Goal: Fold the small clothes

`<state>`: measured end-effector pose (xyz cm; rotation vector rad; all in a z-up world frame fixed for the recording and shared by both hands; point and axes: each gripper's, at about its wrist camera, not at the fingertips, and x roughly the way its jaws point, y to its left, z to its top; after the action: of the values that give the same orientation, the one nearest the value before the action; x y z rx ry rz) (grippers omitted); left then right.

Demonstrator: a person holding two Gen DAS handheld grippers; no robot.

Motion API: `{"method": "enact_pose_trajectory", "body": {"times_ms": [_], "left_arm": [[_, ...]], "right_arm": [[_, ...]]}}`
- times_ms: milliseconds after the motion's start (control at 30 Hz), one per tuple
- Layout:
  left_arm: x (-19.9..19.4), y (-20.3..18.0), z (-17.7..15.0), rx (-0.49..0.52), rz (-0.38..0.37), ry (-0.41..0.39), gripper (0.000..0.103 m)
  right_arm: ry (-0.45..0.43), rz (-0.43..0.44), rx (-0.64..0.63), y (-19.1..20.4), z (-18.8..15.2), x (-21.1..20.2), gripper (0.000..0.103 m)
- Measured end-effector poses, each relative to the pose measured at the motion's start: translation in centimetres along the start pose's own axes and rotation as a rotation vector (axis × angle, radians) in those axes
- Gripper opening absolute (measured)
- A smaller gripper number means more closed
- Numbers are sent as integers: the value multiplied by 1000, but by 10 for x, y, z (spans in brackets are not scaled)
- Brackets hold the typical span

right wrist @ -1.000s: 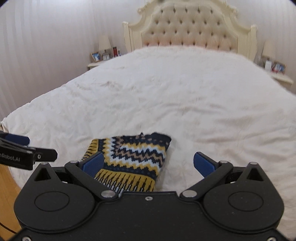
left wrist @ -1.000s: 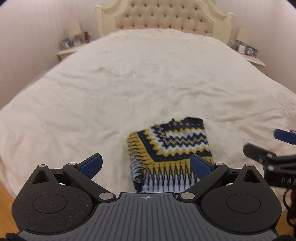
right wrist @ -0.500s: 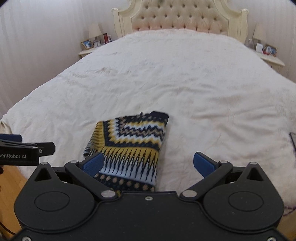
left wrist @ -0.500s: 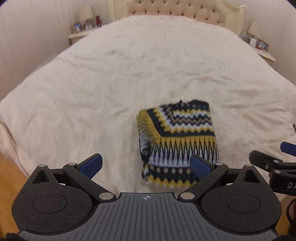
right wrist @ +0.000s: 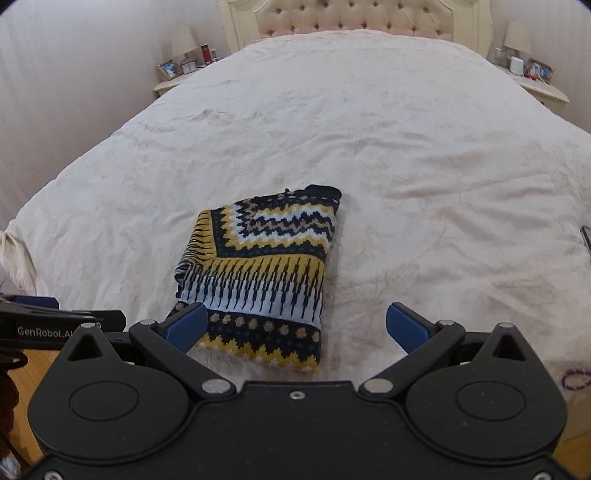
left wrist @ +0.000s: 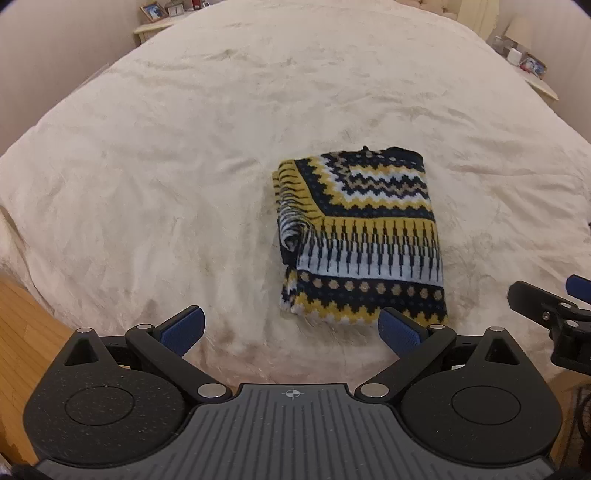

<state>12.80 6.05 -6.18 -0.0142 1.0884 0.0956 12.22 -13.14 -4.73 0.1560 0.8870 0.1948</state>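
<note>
A small knitted garment (left wrist: 362,236) in navy, yellow and white zigzag pattern lies folded into a rectangle on the cream bedspread (left wrist: 166,166), near the foot of the bed. It also shows in the right wrist view (right wrist: 262,273). My left gripper (left wrist: 291,328) is open and empty, above the bed edge, just short and left of the garment. My right gripper (right wrist: 297,325) is open and empty, just short of the garment's near right corner. Neither touches the garment. The right gripper shows at the right edge of the left wrist view (left wrist: 546,310).
A tufted headboard (right wrist: 354,18) stands at the far end. Nightstands with lamps and photo frames flank it, left (right wrist: 177,70) and right (right wrist: 532,74). Wooden floor (left wrist: 22,314) lies below the bed's near left corner. A purple hair tie (right wrist: 576,378) lies at the right.
Both grippers have risen and pulled back from the garment, so more of the folded piece shows. The garment has not moved. Both stayed open.
</note>
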Motion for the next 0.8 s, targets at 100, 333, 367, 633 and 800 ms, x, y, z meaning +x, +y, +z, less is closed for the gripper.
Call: {"method": "enact_pose_trajectory", "body": {"times_ms": [100, 333, 367, 633, 800], "left_arm": [[0, -1, -1, -3, -10, 13, 102], [2, -2, -1, -3, -18, 29, 102], [2, -2, -1, -4, -19, 31, 102], [3, -3, -1, -4, -20, 34, 102], [3, -5, -1, -2, -19, 35, 102]], "right_arm": [[9, -7, 15, -2, -1, 1, 102], [12, -9, 32, -4, 0, 2, 102], [12, -9, 32, -5, 0, 2, 102], [12, -2, 32, -5, 2, 3, 102], [12, -1, 34, -4, 2, 3, 102]]}}
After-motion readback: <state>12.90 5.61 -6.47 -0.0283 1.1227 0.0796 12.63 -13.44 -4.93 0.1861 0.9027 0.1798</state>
